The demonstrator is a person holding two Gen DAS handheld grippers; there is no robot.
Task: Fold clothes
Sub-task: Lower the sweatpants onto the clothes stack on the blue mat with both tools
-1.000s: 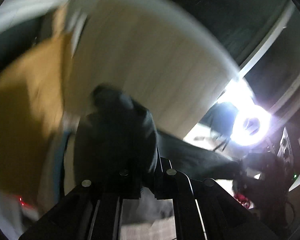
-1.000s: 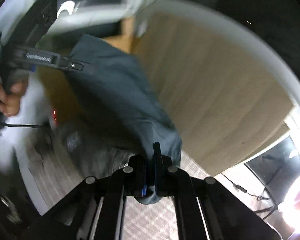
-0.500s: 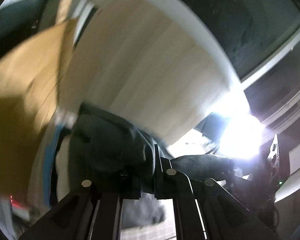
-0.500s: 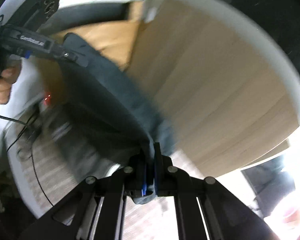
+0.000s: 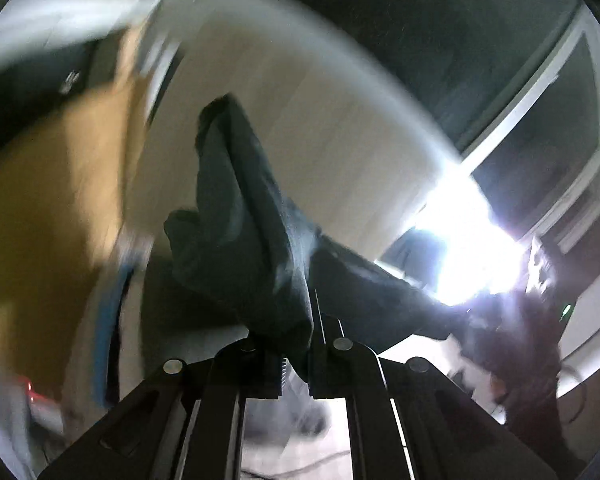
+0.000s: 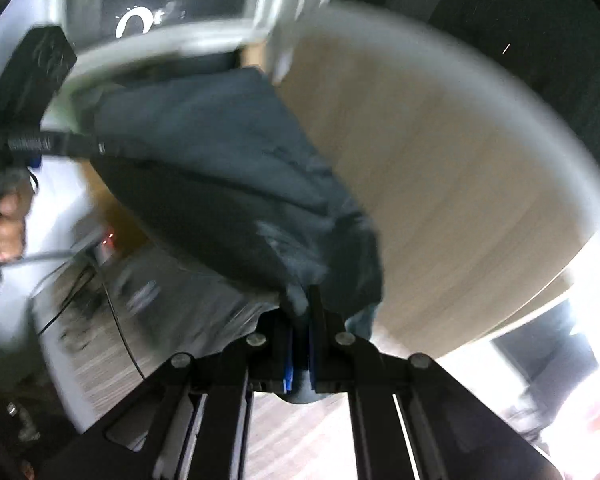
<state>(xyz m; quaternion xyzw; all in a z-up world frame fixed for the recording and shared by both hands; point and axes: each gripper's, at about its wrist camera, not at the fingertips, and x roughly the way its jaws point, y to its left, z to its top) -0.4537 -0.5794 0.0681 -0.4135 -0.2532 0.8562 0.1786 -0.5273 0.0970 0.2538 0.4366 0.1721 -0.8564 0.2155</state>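
Above the pale round counter (image 6: 480, 184) a dark garment (image 6: 220, 168) hangs stretched between the two claws, clear of the wood for most of its span. The left claw (image 5: 298, 356) is pressed together on a bunched corner of the cloth, whose loose end flops forward over the counter in the left wrist view; the right claw (image 6: 300, 356) is likewise pinching an edge, with a small tuft poking out below its blue pads. In the right wrist view the left claw's black body (image 6: 52, 144) shows at the far end of the garment, gripped by the person's hand (image 6: 2, 228). Both pictures are smeared, so seams and the exact kind of garment cannot be told.

My judgement is that the fabric is light, limp and thin: it sags in a belly between the two holds and creases freely, so it will not keep a shape on its own. It looks matte rather than slick, and a pinch near a corner or hem should hold. Taking it by two corners of one edge should let it drop flat on the counter for folding.
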